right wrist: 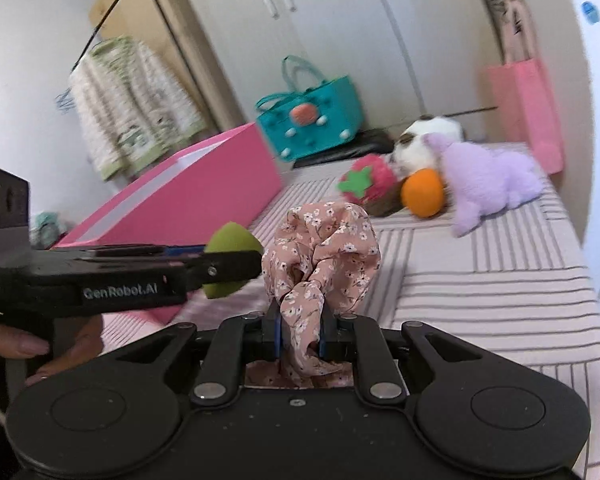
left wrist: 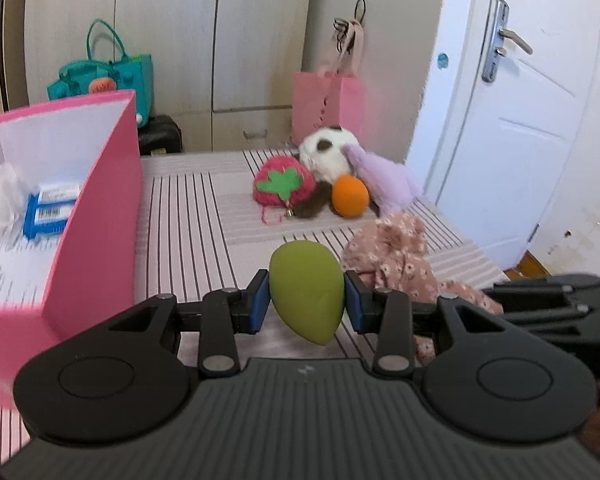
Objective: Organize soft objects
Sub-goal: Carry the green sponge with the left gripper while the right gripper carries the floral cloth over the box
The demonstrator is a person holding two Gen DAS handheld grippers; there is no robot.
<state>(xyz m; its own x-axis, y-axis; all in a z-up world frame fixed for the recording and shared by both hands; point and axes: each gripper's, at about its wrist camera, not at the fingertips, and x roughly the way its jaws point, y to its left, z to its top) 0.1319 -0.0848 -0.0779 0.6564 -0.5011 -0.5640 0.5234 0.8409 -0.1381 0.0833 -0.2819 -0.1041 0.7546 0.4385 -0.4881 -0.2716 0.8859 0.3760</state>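
Left gripper (left wrist: 306,306): blue pads pinch an olive-green teardrop sponge (left wrist: 306,290), lower centre of frame.
Right gripper (right wrist: 299,334): pressed together on a pink floral fabric scrunchie (right wrist: 320,256), bunched above the jaws.
Beyond: open pink cardboard box (left wrist: 96,200) at left; plush toy pile (left wrist: 332,176) on the striped bedcover (left wrist: 204,216), mid-frame.

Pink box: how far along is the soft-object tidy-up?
Done: none of the soft toys shows in the pink box. In hand: left gripper shut on the green sponge, right gripper shut on the floral scrunchie. Left on the bed: strawberry plush, orange ball, purple plush, panda plush.
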